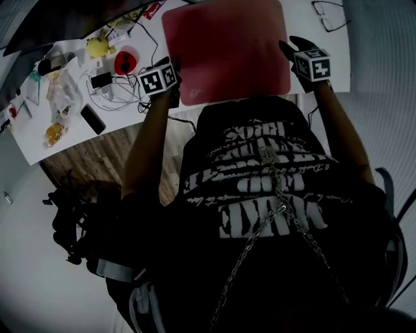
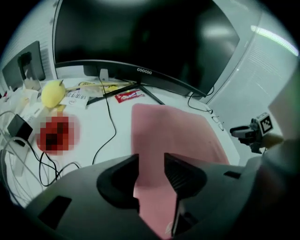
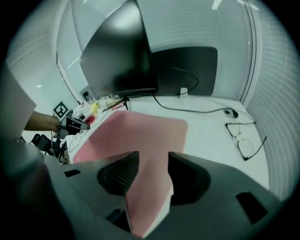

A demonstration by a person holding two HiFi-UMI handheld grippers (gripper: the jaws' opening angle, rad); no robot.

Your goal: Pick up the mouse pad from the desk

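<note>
Left gripper [image 2: 151, 161], right gripper [image 3: 153, 159], jaws apart, at edges of mouse pad [image 1: 224, 49].

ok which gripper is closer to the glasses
Right. The right gripper at the right edge of the pad, near the glasses; left gripper across it, at its left edge.

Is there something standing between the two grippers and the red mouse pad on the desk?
Nothing visible does. The left gripper and the right gripper are at opposite edges of the mouse pad, jaws apart, with bare pad showing in each gap. The cables lie left of the pad and the glasses right of it, outside both approaches.
</note>
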